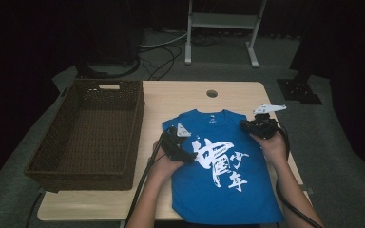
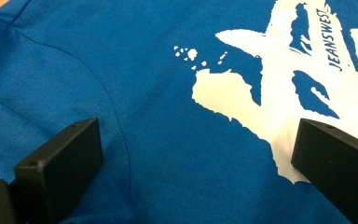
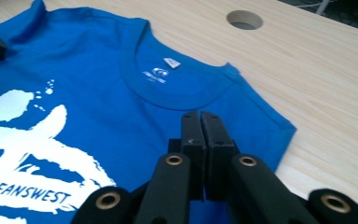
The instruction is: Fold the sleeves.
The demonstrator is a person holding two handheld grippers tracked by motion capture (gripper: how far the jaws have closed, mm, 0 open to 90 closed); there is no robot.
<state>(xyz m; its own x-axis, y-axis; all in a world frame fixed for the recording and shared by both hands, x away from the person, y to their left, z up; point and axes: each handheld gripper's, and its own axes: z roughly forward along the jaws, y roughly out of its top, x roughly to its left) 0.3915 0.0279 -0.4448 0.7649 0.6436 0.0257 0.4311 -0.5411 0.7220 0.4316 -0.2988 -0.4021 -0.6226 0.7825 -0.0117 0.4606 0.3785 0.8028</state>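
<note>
On table: blue T-shirt (image 1: pixel 223 180) | print reads JEANSWEST | left tool (image 2: pixel 191 158) agape | right tool (image 3: pixel 200 126) closed, empty

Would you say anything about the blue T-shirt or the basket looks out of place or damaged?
Nothing stands out. The blue T-shirt lies flat, print up, on the table, with only a soft crease near the left gripper. The wicker basket stands upright beside it, undamaged.

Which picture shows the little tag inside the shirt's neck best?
The right gripper view: the neck tag is close and unblocked there. The high view shows it as a tiny speck; the left gripper view looks at the blue shirt's print.
</note>
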